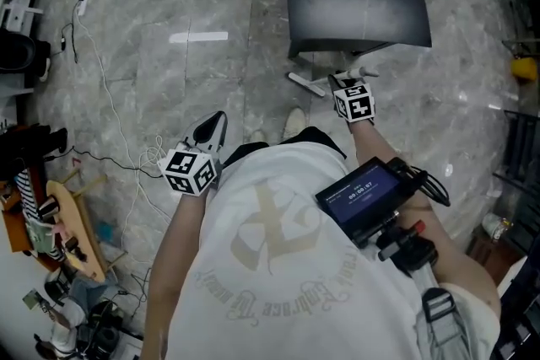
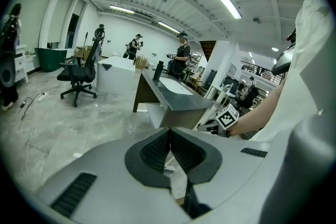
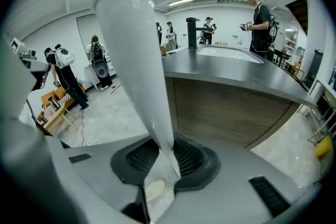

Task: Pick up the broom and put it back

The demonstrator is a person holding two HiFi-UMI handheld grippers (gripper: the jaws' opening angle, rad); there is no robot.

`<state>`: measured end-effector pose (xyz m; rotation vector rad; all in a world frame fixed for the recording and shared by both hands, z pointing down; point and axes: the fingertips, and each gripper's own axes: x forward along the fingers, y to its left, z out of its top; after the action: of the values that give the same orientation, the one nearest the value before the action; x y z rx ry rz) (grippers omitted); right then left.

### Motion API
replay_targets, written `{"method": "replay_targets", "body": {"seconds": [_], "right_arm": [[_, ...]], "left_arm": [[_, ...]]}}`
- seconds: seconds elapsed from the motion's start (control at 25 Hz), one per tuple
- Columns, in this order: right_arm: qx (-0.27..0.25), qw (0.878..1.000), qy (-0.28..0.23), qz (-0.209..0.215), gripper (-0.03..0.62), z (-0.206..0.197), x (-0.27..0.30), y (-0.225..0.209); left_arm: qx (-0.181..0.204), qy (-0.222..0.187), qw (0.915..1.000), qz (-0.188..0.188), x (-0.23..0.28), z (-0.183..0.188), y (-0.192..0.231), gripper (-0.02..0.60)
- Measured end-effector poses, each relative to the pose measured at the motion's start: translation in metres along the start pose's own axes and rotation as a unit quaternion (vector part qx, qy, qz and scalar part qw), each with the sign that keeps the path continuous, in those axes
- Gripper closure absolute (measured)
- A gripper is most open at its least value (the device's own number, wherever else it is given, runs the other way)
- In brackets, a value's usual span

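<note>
The broom shows as a pale grey-white handle (image 3: pixel 131 50) that comes down from the top of the right gripper view into my right gripper (image 3: pixel 163 157), whose pads are shut on it. In the head view my right gripper (image 1: pixel 342 82) is held out at the near edge of a dark desk (image 1: pixel 354 13), with a short white piece of the handle (image 1: pixel 302 84) beside it. The broom's head is hidden. My left gripper (image 1: pixel 211 129) hangs lower left over the floor. Its jaws (image 2: pixel 169 147) are shut on nothing.
The dark desk (image 3: pixel 236 76) with a white sink-like inset stands right in front. Cables (image 1: pixel 110 114) trail over the grey tiled floor at left, near a pile of clutter (image 1: pixel 51 232). An office chair (image 2: pixel 79 73) and several standing people (image 2: pixel 182 57) are farther off.
</note>
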<state>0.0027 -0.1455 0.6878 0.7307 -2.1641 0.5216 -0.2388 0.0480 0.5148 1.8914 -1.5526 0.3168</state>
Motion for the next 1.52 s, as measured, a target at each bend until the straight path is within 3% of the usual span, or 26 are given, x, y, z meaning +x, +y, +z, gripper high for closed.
{"method": "replay_targets", "body": {"seconds": [0.36, 0.72, 1.04, 1.36, 1.52], "right_arm": [[0.008, 1.0, -0.014, -0.026, 0.497, 0.006, -0.029, 0.013], [0.02, 0.997, -0.041, -0.057, 0.497, -0.003, -0.102, 0.052], [0.049, 0.993, -0.082, -0.076, 0.497, 0.018, -0.123, 0.049], [0.052, 0.987, -0.122, -0.093, 0.497, 0.031, -0.162, 0.061], [0.052, 0.981, -0.152, -0.105, 0.497, 0.027, -0.201, 0.08]], "left_arm": [[0.006, -0.002, 0.9992, -0.04, 0.004, -0.001, 0.015, 0.568], [0.052, -0.004, 0.994, -0.097, -0.026, -0.011, -0.014, 0.569], [0.071, 0.028, 0.9886, -0.13, 0.004, -0.017, -0.013, 0.569], [0.106, 0.041, 0.978, -0.175, 0.017, -0.013, -0.034, 0.569], [0.12, 0.037, 0.9727, -0.195, -0.001, -0.015, -0.053, 0.569]]}}
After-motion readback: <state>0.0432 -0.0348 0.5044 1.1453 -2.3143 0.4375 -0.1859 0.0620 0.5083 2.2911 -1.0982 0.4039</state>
